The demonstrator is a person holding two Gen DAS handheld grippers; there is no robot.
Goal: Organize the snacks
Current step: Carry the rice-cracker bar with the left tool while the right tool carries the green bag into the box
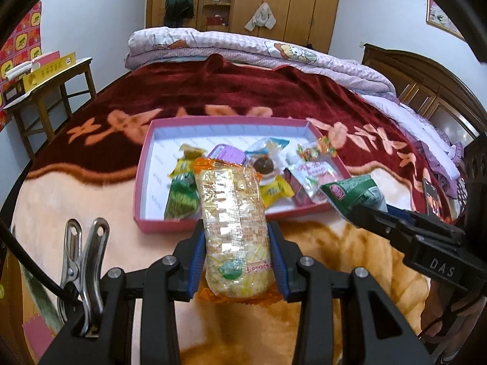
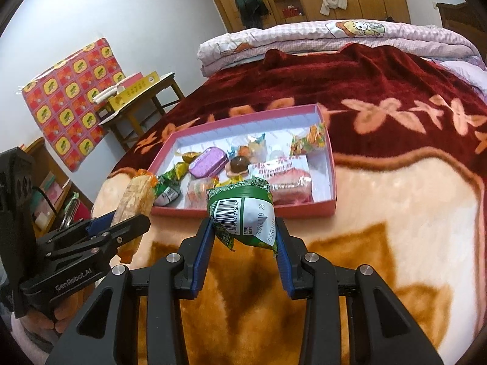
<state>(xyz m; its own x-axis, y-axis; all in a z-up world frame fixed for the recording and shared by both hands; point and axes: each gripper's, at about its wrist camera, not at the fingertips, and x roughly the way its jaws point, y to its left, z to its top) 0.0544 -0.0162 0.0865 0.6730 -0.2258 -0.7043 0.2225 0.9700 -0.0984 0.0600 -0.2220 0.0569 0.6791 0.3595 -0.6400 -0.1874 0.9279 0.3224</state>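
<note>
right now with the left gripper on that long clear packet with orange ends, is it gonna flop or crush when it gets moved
The long clear packet probably stays fairly stiff: it stands straight out of the left gripper without sagging. Its contents look like stacked crisp cakes, so likely light but crushable under a hard squeeze. The glossy film may be slippery, though the blue pads press on both sides.

Pale blue walls (image 1: pixel 91 9), tall wooden wardrobe (image 1: pixel 289 3), bed under dark red floral blanket (image 2: pixel 380 73), small wooden side table (image 1: pixel 51 91)

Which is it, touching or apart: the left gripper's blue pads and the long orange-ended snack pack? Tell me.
Touching. The left wrist view shows both blue pads of the left gripper pressed against the sides of the snack pack, holding it off the blanket.
</note>
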